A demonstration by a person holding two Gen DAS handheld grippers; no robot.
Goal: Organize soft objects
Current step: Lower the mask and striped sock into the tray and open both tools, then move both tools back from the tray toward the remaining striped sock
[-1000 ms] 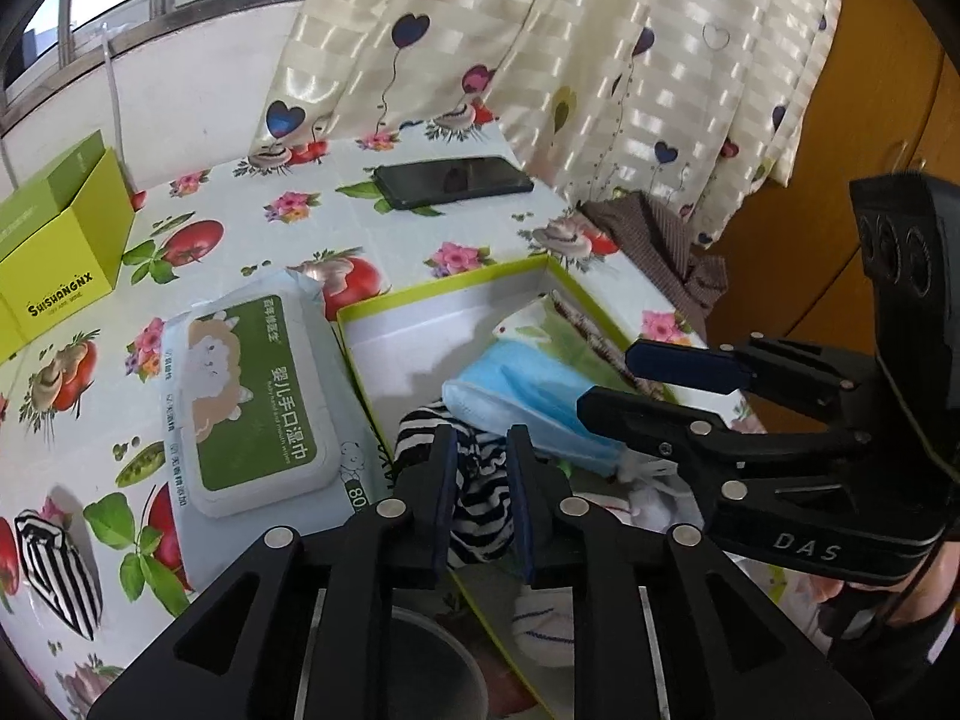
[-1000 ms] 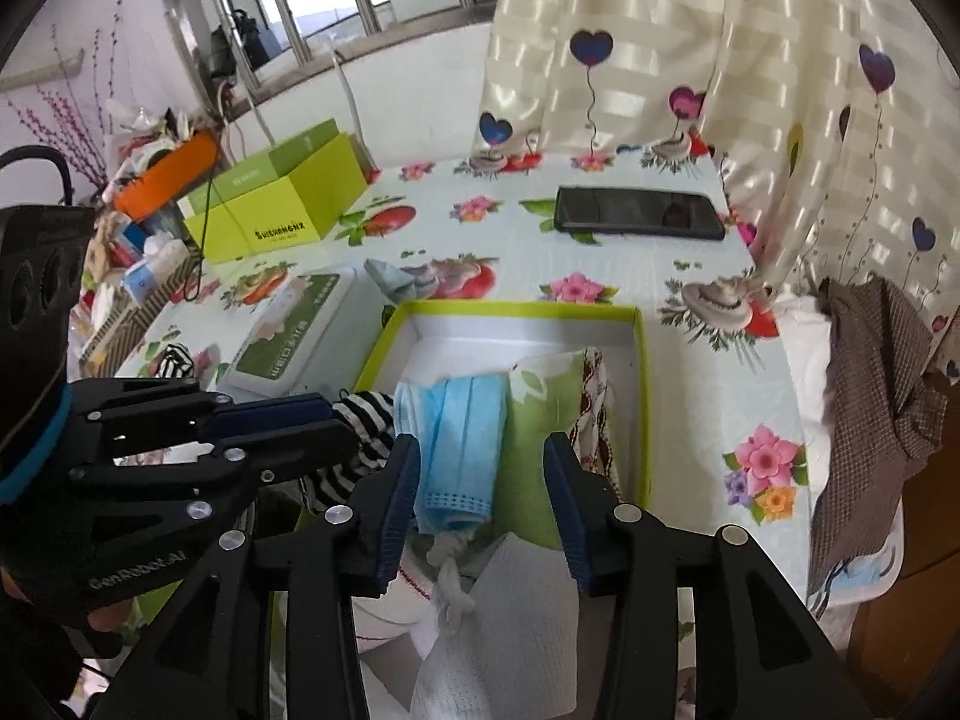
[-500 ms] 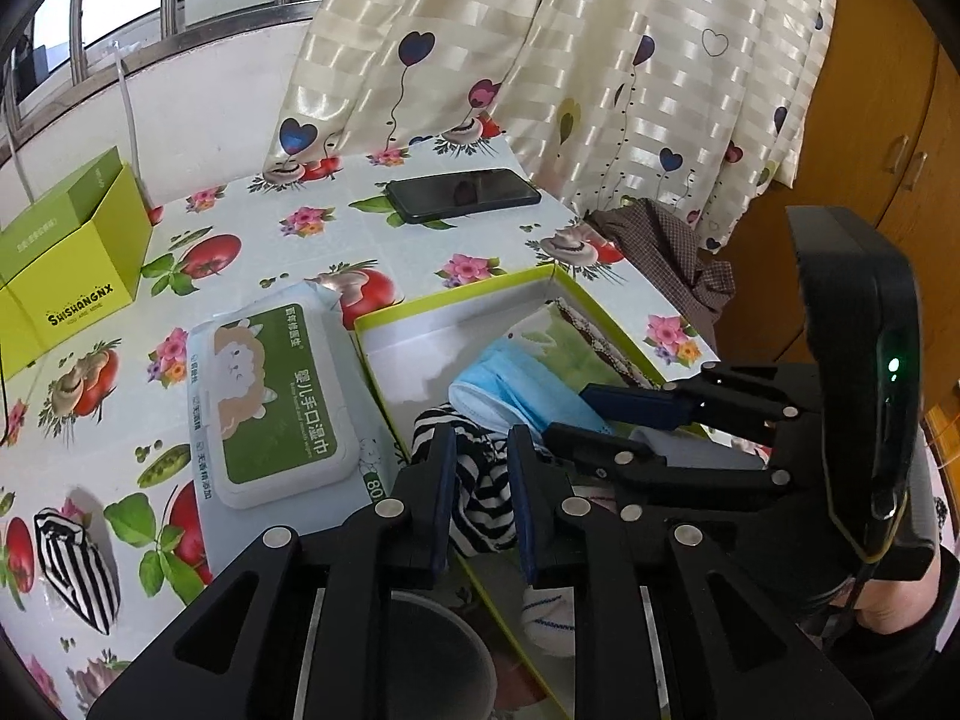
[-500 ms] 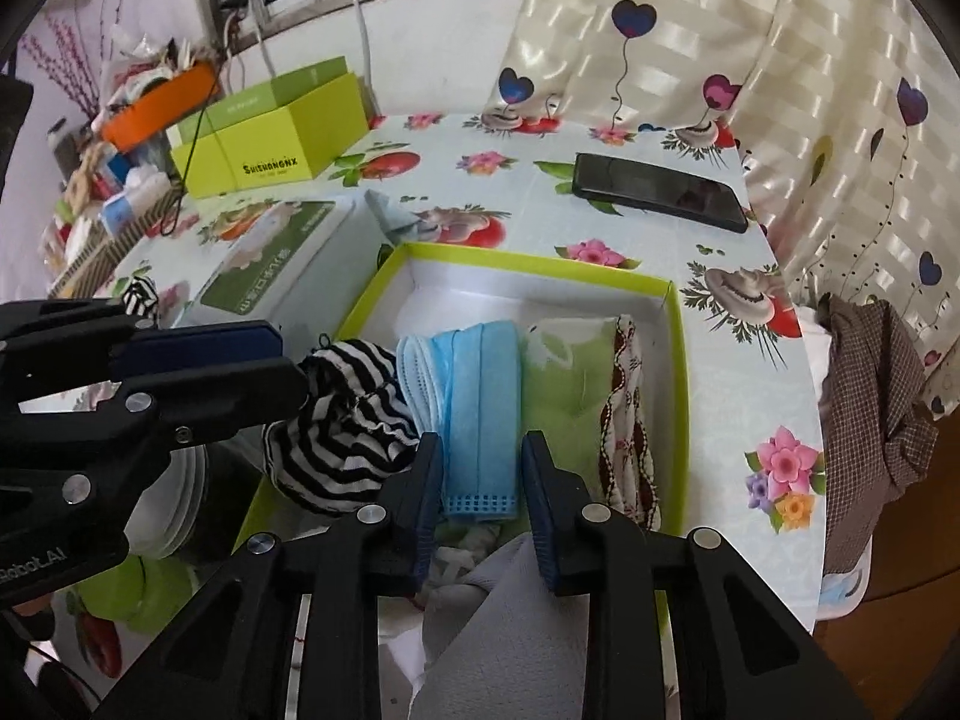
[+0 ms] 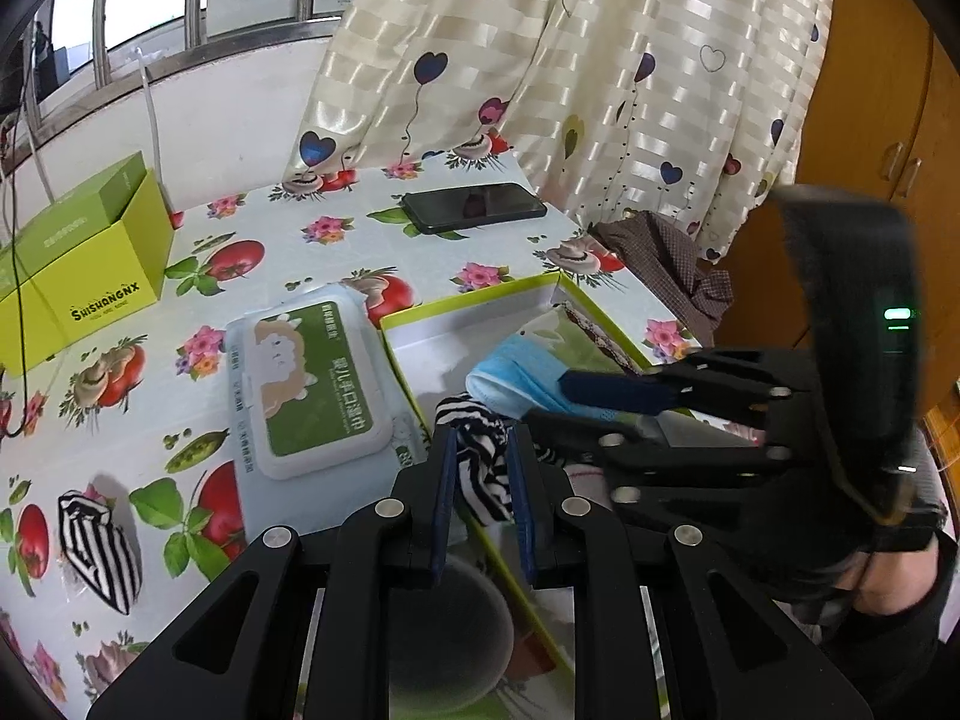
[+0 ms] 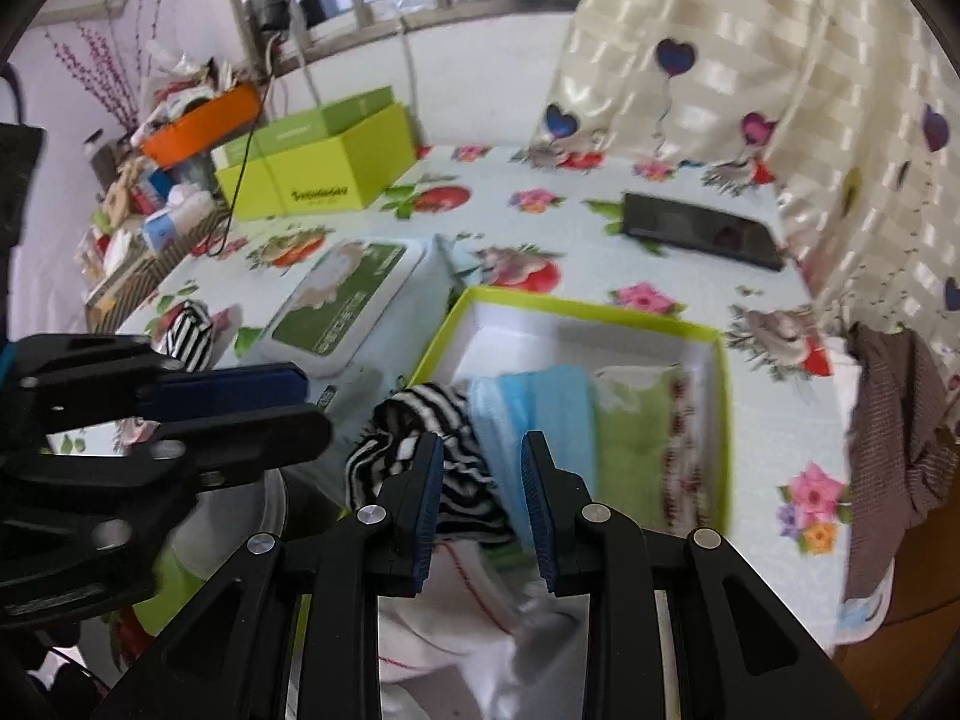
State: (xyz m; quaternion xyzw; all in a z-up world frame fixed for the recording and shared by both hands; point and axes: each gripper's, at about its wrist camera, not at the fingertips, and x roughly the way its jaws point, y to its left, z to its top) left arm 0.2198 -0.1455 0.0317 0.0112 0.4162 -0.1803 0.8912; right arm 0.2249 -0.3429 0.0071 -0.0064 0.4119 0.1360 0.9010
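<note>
A black-and-white striped sock (image 5: pixel 480 462) is pinched between the pads of my left gripper (image 5: pixel 481 480), just over the near left corner of the green-rimmed box (image 5: pixel 480 303). Inside the box a blue face mask (image 6: pixel 540 402) lies beside a folded green cloth (image 6: pixel 630 438). My right gripper (image 6: pixel 483 480) is narrowed on the mask's near edge, with the striped sock (image 6: pixel 420 420) bulging against its left pad. A second striped sock (image 5: pixel 99 546) lies on the tablecloth at the left. White cloth (image 6: pixel 456 576) sits under the right gripper.
A wet-wipes pack (image 5: pixel 306 384) lies left of the box. A phone (image 5: pixel 474 207) and a yellow-green carton (image 5: pixel 78 276) sit further back. A brown checked cloth (image 6: pixel 894 438) hangs off the right table edge. Clutter lines the left wall (image 6: pixel 150 180). A round lid (image 5: pixel 450 618) lies below the left gripper.
The right gripper's jaws went from wide to narrow around the mask's near edge, and it shifted left toward the striped sock. The left gripper kept the sock and drew back slightly.
</note>
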